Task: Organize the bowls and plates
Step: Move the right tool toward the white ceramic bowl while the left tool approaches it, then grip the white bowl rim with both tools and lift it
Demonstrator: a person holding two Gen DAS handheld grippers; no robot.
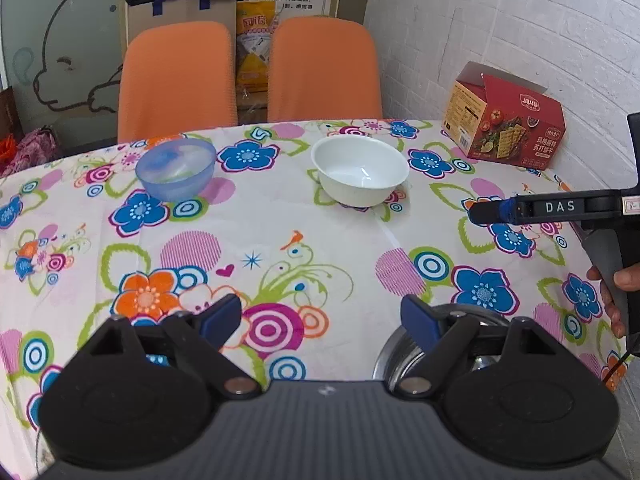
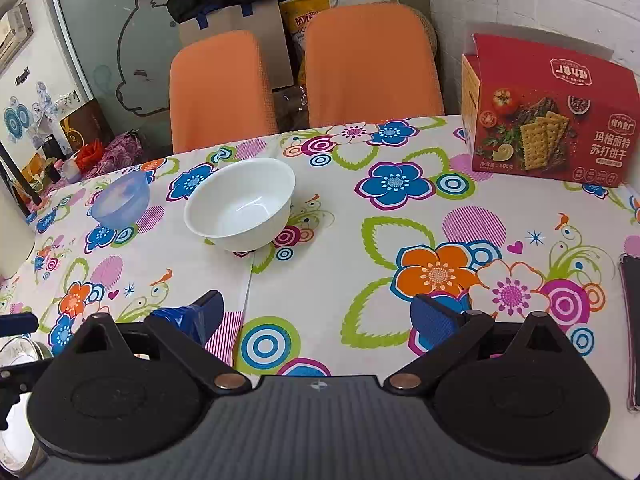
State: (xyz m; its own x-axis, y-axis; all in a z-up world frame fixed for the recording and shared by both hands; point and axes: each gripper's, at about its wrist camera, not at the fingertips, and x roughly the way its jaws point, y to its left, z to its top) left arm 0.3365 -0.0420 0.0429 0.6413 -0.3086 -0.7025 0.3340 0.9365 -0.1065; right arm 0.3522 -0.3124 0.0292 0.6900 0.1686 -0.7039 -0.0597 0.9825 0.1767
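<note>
White bowl [image 1: 360, 170]: glossy, round, empty, far centre of the flowered tablecloth [image 1: 328, 240]. Blue bowl [image 1: 175, 168]: translucent plastic, contents unclear, to its left, well apart. Metal dish [image 1: 460, 316]: shiny, near, partly hidden. Red cracker box [image 2: 548, 112]: cardboard, far right. Left gripper [image 1: 320, 320], right gripper [image 2: 316, 312]: jaws wide, holding nothing.

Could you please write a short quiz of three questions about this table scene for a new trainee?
1. True or false: the white bowl sits inside the blue bowl.
2. What stands on the table nearest the brick wall? A) red cracker box B) a kettle C) a vase
3. Fill in: both the left gripper and the right gripper are ___ and hold nothing.

Key: 1 false, they stand apart. 2 A. 3 open.
</note>
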